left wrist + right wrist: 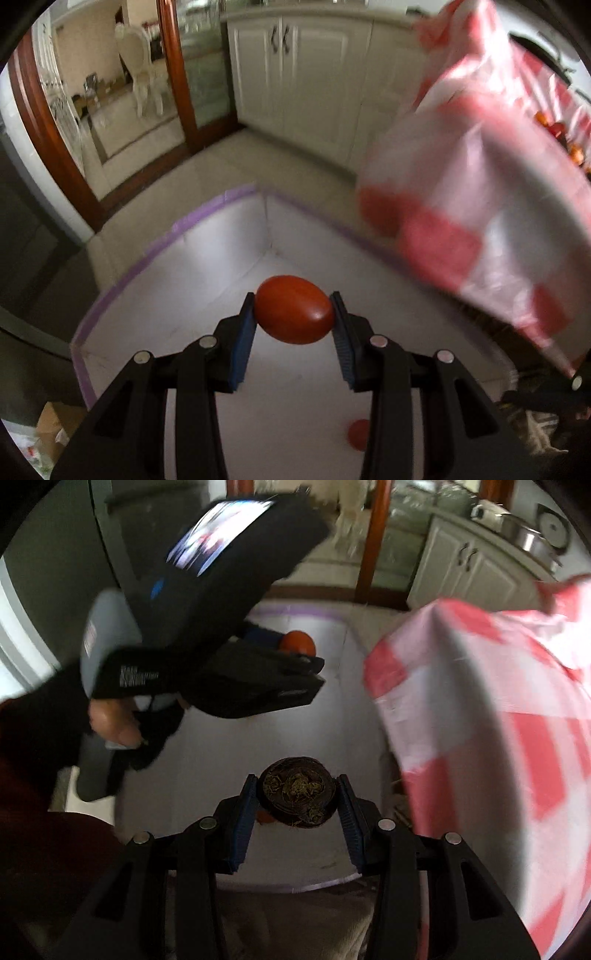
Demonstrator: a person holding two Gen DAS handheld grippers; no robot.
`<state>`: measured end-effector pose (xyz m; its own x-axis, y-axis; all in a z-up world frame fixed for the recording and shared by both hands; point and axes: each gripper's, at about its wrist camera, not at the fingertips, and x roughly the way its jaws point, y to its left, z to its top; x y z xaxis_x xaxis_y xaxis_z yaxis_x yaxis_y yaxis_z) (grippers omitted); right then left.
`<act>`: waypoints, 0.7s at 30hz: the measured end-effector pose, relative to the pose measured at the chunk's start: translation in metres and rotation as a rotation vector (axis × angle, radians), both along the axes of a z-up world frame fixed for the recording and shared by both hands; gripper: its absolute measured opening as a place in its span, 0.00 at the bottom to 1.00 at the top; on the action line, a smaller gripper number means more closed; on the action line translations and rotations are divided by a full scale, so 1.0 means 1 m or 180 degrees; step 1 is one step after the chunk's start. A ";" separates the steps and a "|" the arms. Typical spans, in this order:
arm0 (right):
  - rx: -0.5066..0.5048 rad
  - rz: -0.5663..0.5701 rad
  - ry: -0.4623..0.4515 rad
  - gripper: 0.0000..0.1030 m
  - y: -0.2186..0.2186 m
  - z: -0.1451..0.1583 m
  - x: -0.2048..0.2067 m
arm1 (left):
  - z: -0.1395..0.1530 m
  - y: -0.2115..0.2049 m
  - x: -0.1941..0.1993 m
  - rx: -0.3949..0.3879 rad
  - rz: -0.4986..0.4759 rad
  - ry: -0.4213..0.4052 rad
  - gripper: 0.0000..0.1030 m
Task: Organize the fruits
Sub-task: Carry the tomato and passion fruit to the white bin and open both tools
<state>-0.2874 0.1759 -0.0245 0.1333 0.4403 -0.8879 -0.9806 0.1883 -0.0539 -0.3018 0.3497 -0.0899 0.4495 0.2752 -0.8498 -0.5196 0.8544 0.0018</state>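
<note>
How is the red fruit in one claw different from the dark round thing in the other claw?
The red fruit in the left claw is smooth, shiny and egg-shaped. The dark round thing in the right claw is brownish-black, rough and crusty, with dry greenish bits on its face. Both are pinched between blue pads above the white box.

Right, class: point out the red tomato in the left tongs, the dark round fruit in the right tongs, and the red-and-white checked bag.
red tomato (pixel 293 314), left wrist view, middle of its skin.
dark round fruit (pixel 298 791), right wrist view, its dried stem end.
red-and-white checked bag (pixel 498 716), right wrist view, its side.
</note>
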 end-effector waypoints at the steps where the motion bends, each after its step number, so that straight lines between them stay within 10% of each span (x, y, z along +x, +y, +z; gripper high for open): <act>1: -0.0095 0.0029 -0.0003 0.42 0.008 -0.010 0.000 | -0.006 0.003 0.002 -0.0009 0.0024 0.0069 0.39; 21: -0.0748 -0.0117 0.0015 0.42 0.049 -0.086 0.022 | -0.077 0.030 -0.008 -0.0400 0.0320 0.0560 0.39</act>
